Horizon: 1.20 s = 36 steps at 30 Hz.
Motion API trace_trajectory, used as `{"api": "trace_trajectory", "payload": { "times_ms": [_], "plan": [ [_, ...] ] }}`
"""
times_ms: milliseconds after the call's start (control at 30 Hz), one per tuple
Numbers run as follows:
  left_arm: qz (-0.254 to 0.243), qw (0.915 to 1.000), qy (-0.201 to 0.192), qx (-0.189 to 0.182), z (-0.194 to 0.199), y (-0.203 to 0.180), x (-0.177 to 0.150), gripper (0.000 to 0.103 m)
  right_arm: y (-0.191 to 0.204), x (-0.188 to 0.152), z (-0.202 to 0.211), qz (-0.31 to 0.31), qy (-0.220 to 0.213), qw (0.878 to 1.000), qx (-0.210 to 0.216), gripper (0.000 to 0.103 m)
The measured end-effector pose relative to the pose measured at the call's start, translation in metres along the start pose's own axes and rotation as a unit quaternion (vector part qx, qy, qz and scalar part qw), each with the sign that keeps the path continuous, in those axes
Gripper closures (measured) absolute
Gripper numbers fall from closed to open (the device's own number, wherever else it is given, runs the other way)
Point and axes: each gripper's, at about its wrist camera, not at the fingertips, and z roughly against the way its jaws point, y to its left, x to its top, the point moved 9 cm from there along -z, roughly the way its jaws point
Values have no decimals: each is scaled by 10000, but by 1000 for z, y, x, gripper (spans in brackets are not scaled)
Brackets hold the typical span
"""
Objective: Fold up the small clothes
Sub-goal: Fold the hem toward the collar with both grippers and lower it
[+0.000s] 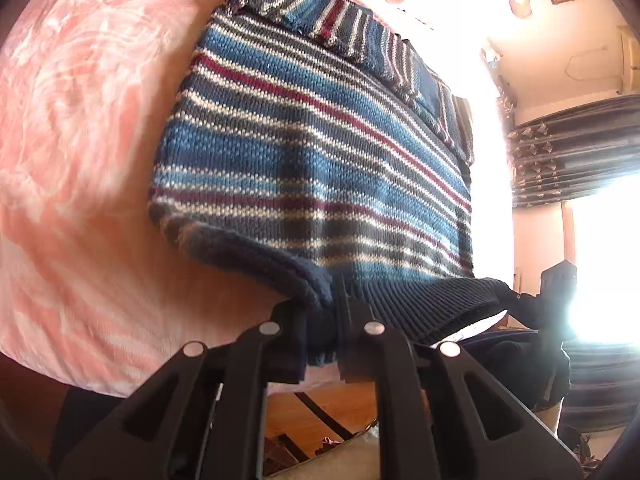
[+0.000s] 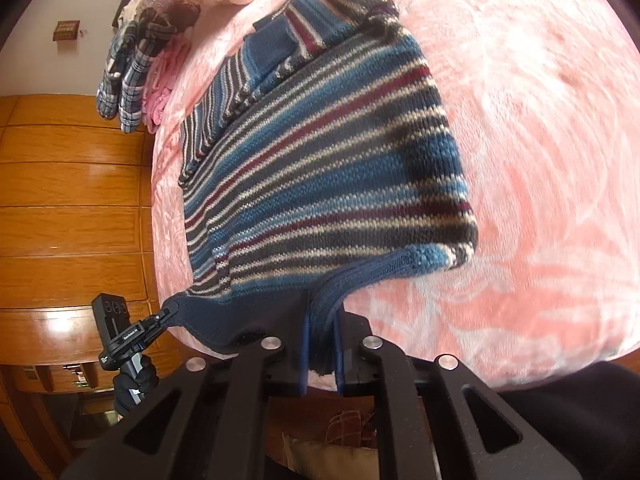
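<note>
sleeves already lie folded in near the top of the frame; left claw (image 1: 320,320) and right claw (image 2: 322,344) both pinch the striped sweater (image 1: 312,152) hem on the bed (image 1: 80,160), lengthwise fold not yet done.

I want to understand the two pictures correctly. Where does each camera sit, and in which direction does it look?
Left wrist: sits on the left gripper, looks along it over the striped sweater on the pink bedspread.
Right wrist: sits on the right gripper, faces the same sweater; the left gripper and a gloved hand show at lower left.
Shared: both grippers are shut on the sweater's dark hem.
</note>
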Motion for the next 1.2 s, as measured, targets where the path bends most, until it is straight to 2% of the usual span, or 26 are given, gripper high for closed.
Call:
{"api": "trace_trajectory", "payload": {
  "times_ms": [167, 333, 567, 700, 733, 800, 867, 933, 1000, 1067, 1200],
  "plan": [
    [-19, 9997, -235, 52, 1, -5, 40, 94, 16, 49, -14, -1, 90, 9999, -82, 94],
    [-62, 9988, -407, 251, -10, -5, 80, 94, 16, 99, -24, -194, -19, 9998, 95, 94],
    [169, 9988, -129, 450, -46, 8, 114, 89, -8, 126, -54, -662, 147, 9975, 186, 93],
    [317, 9992, -77, 216, -52, 0, 129, 80, -13, 141, -66, -905, 194, 9954, 241, 86],
    [355, 9992, -128, 99, -49, -5, 133, 77, -14, 143, -68, -982, 230, 9945, 290, 81],
    [429, 9984, -337, -133, -35, -13, 145, 56, -14, 146, -66, -1022, 198, 9940, 337, 70],
    [491, 9967, -586, -287, -20, -16, 155, 51, -13, 153, -55, -927, 22, 9954, 226, 63],
    [587, 9942, -805, -398, -6, -15, 163, 49, -12, 161, -41, -896, -228, 9954, 238, 62],
    [475, 9942, -947, -209, 2, -11, 167, 49, -9, 167, -29, -818, -381, 9956, 245, 62],
    [92, 9952, -954, 185, 1, -11, 167, 49, -4, 170, -22, -634, -487, 9967, 157, 61],
    [-671, 9927, -599, 805, -20, -14, 159, 46, 21, 173, -20, 129, -542, 9982, -229, 56]
  ]
}}
